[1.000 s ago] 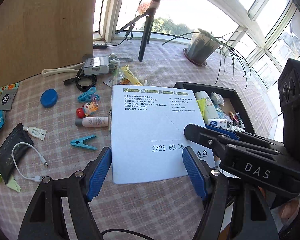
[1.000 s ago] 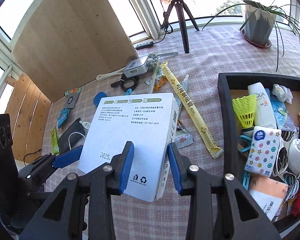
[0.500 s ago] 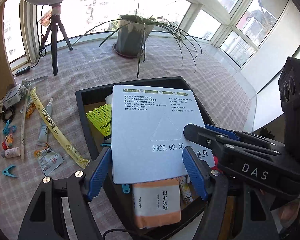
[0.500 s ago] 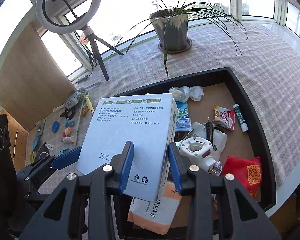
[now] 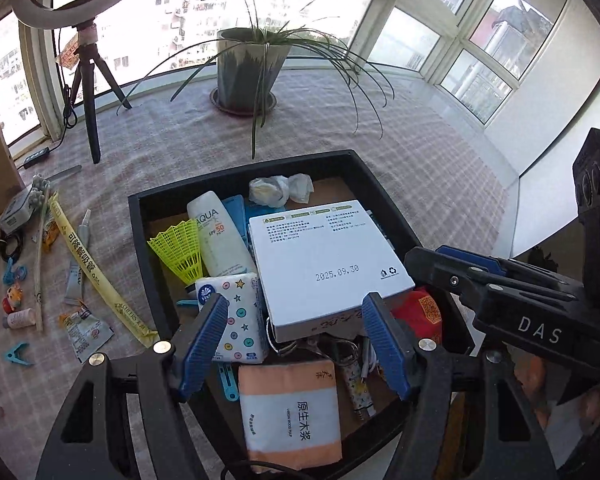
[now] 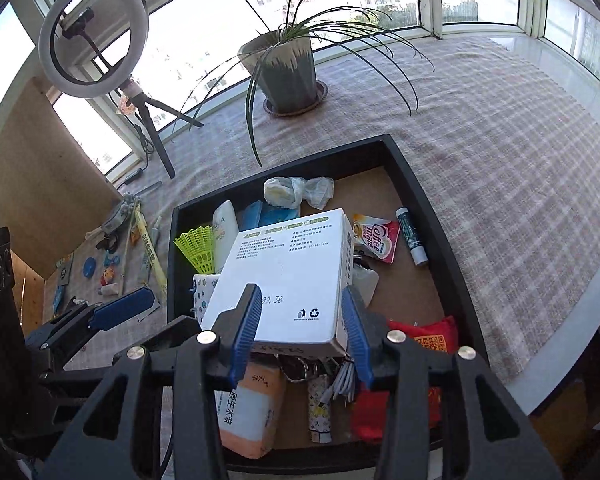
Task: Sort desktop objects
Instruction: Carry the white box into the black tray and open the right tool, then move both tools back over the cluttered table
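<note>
A flat white box (image 5: 324, 264) with printed text and a date lies in the black tray (image 5: 140, 204), resting on top of the items inside. It also shows in the right wrist view (image 6: 288, 280). My left gripper (image 5: 300, 340) is open, its blue pads standing wide on either side of the box's near edge without touching it. My right gripper (image 6: 302, 332) is open too, its pads apart at the box's near corners. The tray (image 6: 424, 196) also holds a sunscreen tube (image 5: 216, 236), a yellow shuttlecock (image 5: 178, 250) and tissue packs (image 5: 290, 412).
Loose items lie on the checked cloth left of the tray: a long yellow packet (image 5: 96, 272), small tubes, clips (image 5: 18, 354) and sachets. A potted plant (image 5: 248, 68) and a ring-light tripod (image 5: 88, 92) stand at the back. The table edge runs just right of the tray.
Both grippers carried the white box from over the cluttered left side to over the tray, then opened. The box now lies in the tray, released.
</note>
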A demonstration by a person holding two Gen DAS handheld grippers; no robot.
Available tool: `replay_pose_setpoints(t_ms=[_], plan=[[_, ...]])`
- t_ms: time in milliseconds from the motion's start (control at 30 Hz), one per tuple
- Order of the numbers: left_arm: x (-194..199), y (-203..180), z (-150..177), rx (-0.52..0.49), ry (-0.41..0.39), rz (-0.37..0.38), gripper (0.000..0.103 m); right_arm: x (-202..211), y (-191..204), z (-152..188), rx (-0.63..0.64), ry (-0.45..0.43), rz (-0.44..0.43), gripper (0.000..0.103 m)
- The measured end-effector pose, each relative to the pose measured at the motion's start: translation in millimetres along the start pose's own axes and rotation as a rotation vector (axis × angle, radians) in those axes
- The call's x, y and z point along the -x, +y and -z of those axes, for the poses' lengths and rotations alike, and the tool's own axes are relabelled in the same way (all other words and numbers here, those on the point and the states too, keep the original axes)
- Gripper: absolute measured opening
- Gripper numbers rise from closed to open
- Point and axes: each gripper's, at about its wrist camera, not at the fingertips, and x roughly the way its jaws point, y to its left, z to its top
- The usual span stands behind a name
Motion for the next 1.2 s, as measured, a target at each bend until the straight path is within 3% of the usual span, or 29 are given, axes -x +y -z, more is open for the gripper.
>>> replay_pose_setpoints(t_ms=[267,667,800,1033,1200], plan=[[13,76,24,0.139,0.022,-0.117,0.067,-15,54,2,0.105,0.018,-0.083,0.043],[38,214,76,0.436,0.080,-0.304,0.067,-65,180,8,0.346,0.112,-0.199,0.043],[46,249,85,0.515,0.080,-0.328,0.068,-85,221,8,0.427,0.156,-0.225,0.043],[38,298,99,0.664,0.116,-0.297,0.068,-127,279,12,0.526,0.242,-0.256,0.043],[27,310,99,0.689,0.125,-0.299,0.068,-154,316,17,0.604,0.291,-0.258,0.041]])
